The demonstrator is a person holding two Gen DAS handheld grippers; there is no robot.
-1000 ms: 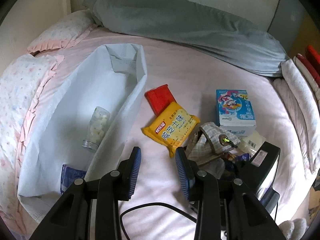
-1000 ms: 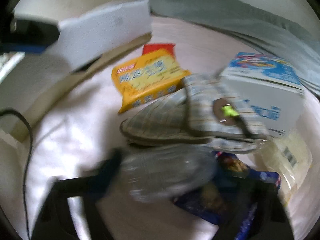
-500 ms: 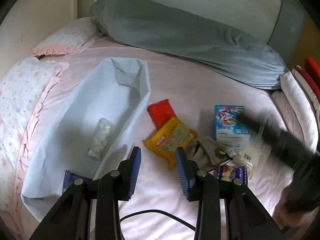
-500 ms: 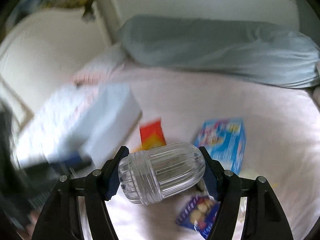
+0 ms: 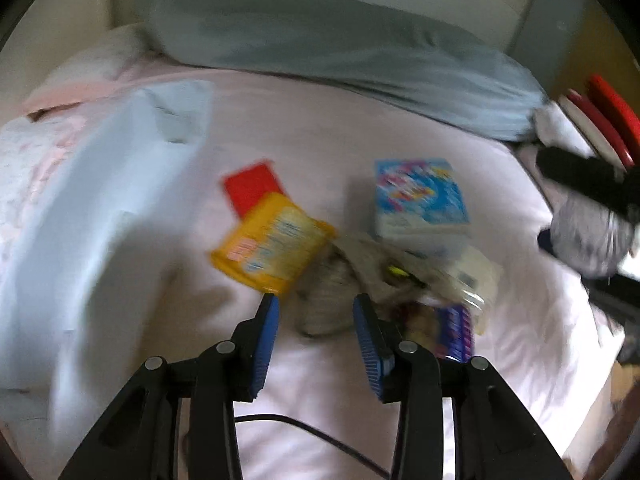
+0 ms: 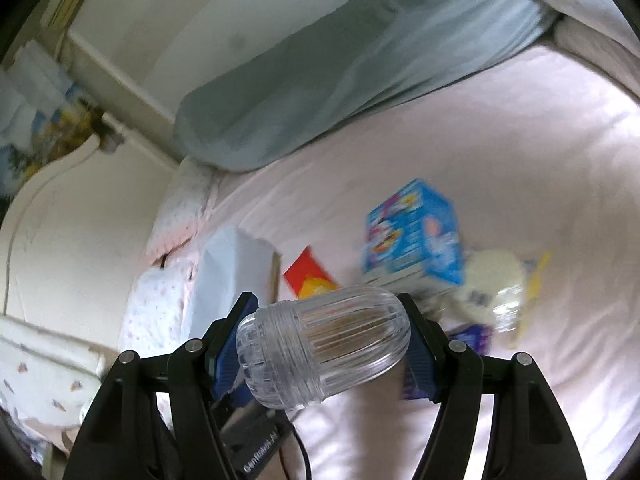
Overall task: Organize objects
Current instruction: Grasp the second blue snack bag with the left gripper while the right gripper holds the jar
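Your right gripper (image 6: 326, 344) grasps a clear ribbed jar (image 6: 324, 346) crosswise between its blue pads (image 6: 230, 354), held above the pink bed (image 6: 500, 128). The jar's threaded mouth end points left and its domed end points right.

Your left gripper (image 5: 316, 328) is released, with nothing between its pads (image 5: 266, 338). It hovers over the bed, just short of a plaid slipper (image 5: 332, 292).

The remaining items lie in a cluster on the bed:
- A yellow packet (image 5: 272, 248) partly overlaps a red packet (image 5: 252, 186).
- A blue box (image 5: 420, 200) sits beside the slipper, on its far right side.
- A pale bag (image 5: 476, 272) and a purple wrapper (image 5: 456, 332) lie below the box.

A white bin (image 5: 112, 208) stands to the left of the cluster. Its contents are too blurred to tell. A grey bolster (image 6: 360, 64) lies along the far edge of the bed.
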